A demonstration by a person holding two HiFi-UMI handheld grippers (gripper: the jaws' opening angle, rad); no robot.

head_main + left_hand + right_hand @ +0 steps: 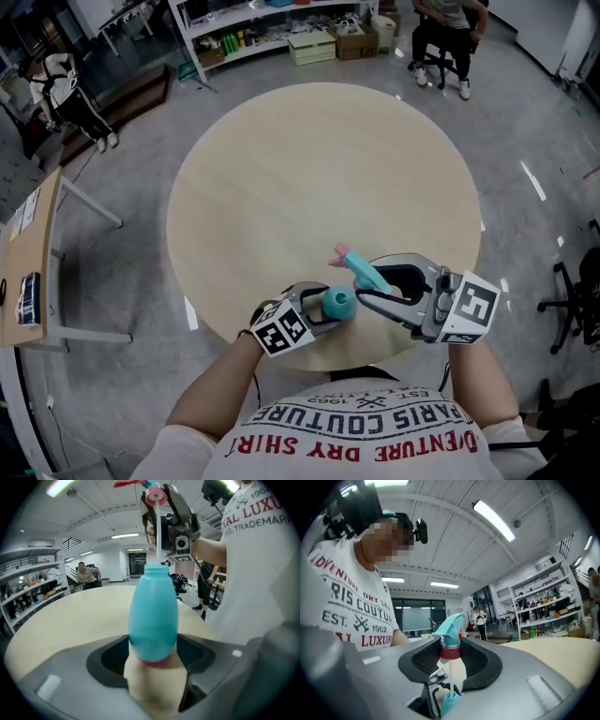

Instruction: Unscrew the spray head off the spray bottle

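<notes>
My left gripper [323,314] is shut on the lower body of a teal spray bottle [337,302], just above the near edge of the table. In the left gripper view the bottle [153,613] stands up from between the jaws with its neck bare. The teal spray head [361,270] with its red collar is off the neck and held a little above it. My right gripper [375,292] is shut on that collar [450,652]. The white dip tube [158,531] still runs from the head down into the bottle's mouth [449,697].
A round light wooden table [319,169] lies under both grippers. A seated person [445,37] and shelves [272,28] are beyond its far side. A desk [28,262] stands at the left and an office chair [577,300] at the right.
</notes>
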